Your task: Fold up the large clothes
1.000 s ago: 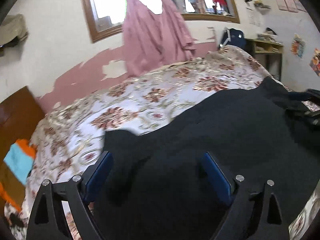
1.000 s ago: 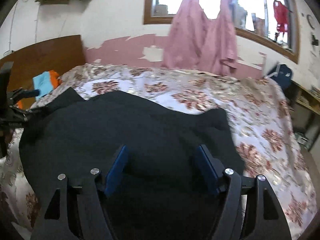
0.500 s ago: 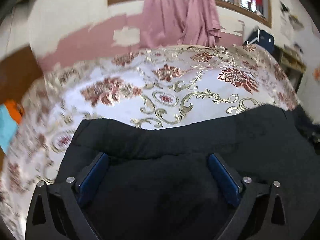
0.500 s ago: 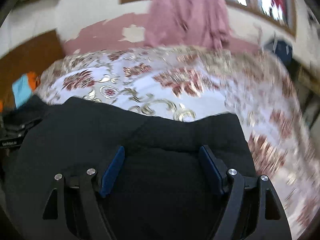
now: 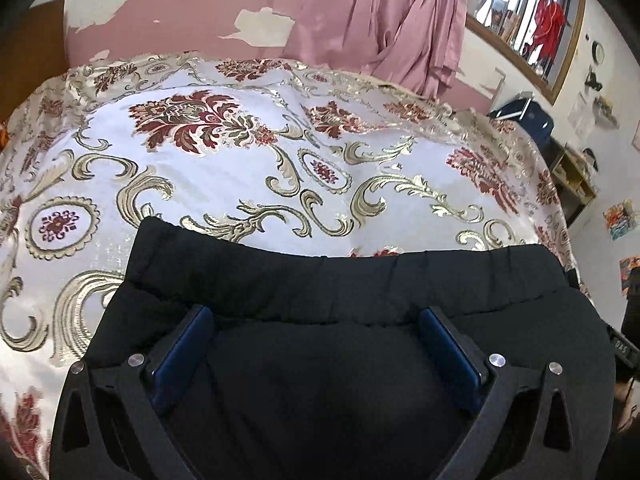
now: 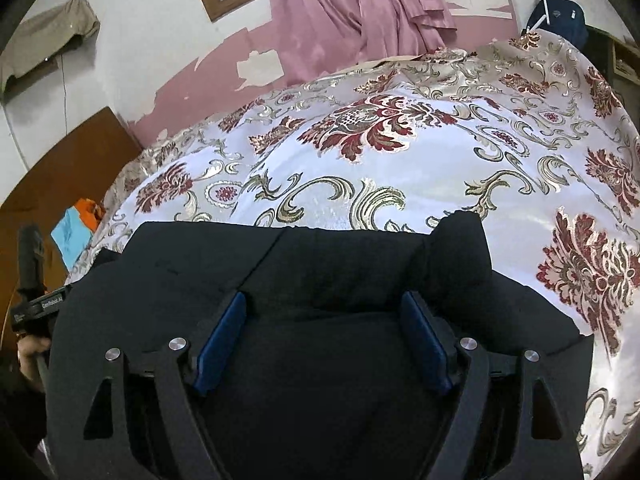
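A large black garment [image 5: 340, 360] lies on a bed with a floral cover [image 5: 240, 168]. In the left wrist view its gathered elastic edge runs across just beyond my fingers. My left gripper [image 5: 316, 316] is open, its blue pads spread wide over the cloth near the garment's left part. In the right wrist view the same black garment [image 6: 320, 272] shows a folded corner bulging at the right. My right gripper [image 6: 326, 304] is open over the cloth, pads wide apart. Neither gripper pinches the fabric.
The bed cover [image 6: 400, 160] stretches far beyond the garment. A pink curtain [image 5: 384, 20] hangs at the wall behind. A wooden headboard [image 6: 60, 168] and blue-orange cloth [image 6: 74, 228] are at the left. A shelf [image 5: 572, 176] stands right of the bed.
Both grippers have tilted down and moved forward over the garment toward its far edge. The garment now lies flatter, its far edge straighter across the bed.
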{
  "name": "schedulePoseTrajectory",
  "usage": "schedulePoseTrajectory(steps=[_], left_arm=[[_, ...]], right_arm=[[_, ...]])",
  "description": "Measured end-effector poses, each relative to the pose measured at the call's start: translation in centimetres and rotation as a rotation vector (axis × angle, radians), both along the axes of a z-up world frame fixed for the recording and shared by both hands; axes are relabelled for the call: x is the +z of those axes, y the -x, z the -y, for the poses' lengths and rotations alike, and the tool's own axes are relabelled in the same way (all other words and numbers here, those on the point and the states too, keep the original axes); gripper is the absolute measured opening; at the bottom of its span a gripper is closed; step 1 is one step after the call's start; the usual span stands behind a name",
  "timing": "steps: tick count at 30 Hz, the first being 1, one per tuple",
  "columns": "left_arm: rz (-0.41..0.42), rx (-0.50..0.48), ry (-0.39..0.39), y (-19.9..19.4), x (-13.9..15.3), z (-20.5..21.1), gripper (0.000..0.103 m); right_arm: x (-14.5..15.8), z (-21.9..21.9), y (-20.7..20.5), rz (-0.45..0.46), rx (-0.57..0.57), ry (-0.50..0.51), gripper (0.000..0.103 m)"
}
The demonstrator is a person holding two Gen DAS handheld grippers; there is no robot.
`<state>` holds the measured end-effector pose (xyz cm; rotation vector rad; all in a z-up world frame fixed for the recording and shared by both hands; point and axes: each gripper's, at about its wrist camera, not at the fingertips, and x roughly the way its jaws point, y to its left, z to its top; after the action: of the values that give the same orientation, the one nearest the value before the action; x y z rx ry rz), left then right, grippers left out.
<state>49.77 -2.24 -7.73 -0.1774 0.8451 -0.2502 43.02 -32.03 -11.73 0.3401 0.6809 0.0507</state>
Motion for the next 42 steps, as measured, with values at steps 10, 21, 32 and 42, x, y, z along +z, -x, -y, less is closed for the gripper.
schedulePoseTrajectory(steps=[10,21,32,42], left_arm=[[0.033,0.001,0.017,0.2,-0.4,0.0,0.103],[0.032,0.001,0.007,0.2,-0.7,0.1,0.103],[0.035,-0.011,0.024,0.8,0.1,-0.5,0.103],[0.127,0.123,-0.041,5.8,4.1,-5.5,0.103]], right_arm=[[-0.5,0.2,0.2,0.047,-0.014,-0.016,0.075],[-0.6,0.4,0.2,0.052,-0.015,-0.019,0.075],[0.2,0.3,1.2,0.071,-0.018,-0.009,0.076],[3.8,0.8,6.8,0.133,-0.094,0.162,0.083]])
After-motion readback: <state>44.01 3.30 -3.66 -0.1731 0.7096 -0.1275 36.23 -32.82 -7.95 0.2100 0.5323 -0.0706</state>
